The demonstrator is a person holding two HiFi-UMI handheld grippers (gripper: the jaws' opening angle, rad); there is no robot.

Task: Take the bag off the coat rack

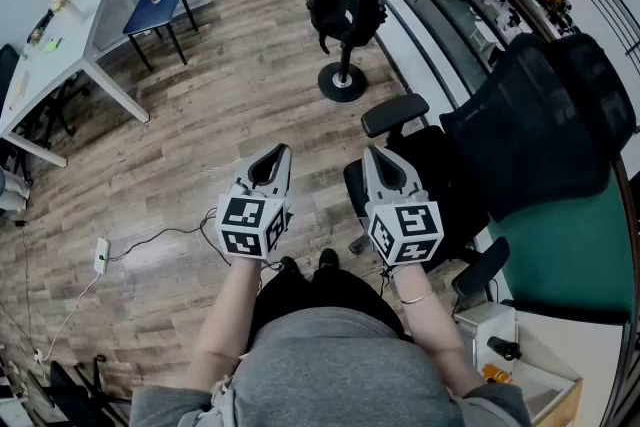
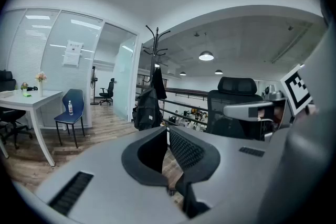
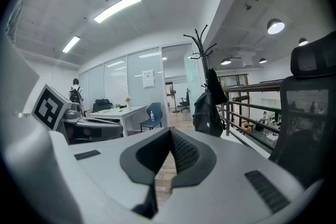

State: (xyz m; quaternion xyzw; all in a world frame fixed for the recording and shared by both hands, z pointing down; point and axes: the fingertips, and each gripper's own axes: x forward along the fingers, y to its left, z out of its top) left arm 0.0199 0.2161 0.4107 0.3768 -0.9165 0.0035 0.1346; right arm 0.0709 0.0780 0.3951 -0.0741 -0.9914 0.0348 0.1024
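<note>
Bag (image 1: 343, 0) is hanging on the coat rack (image 1: 343, 80) ahead of you, and the rack's top is running off the head view's edge. You are holding the left gripper (image 1: 279, 155) and the right gripper (image 1: 373, 155) well short of it, jaws pressed together on nothing.

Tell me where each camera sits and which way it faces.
Head view: on the person's head, looking steeply down at the floor; shows forearms, left gripper, right gripper.
Left gripper view: on the left gripper, facing the coat rack past its shut fingers.
Right gripper view: likewise on the right gripper.
All share the hanging black backpack.
</note>
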